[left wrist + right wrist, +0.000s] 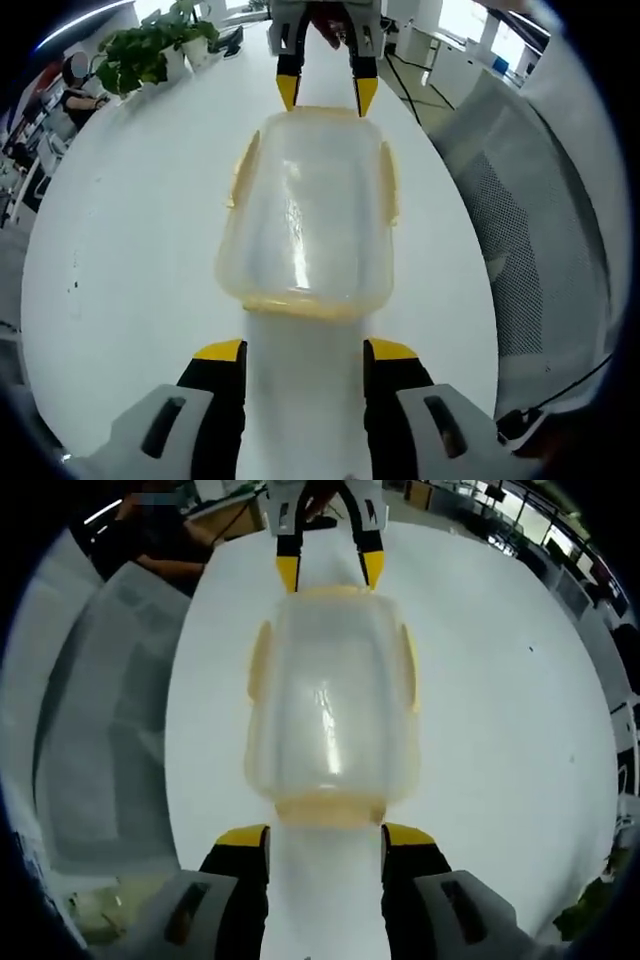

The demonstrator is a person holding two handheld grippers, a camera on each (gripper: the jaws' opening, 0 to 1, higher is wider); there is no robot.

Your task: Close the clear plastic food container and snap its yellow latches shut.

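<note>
The left gripper (304, 352) and right gripper (325, 832) are sitting open, holding nothing — pushing unevenly might be sliding the container (308, 210) across the table (130, 250).

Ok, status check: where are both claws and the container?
Left claw open, short of one end. Right claw open, at the opposite end. Clear plastic food container with yellow latches sits lidded on the white table. Nothing in the way.

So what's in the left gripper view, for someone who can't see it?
A clear plastic food container with yellow latches sits on a white table, between the open left gripper near its closest end and the open right gripper at its far end.
</note>
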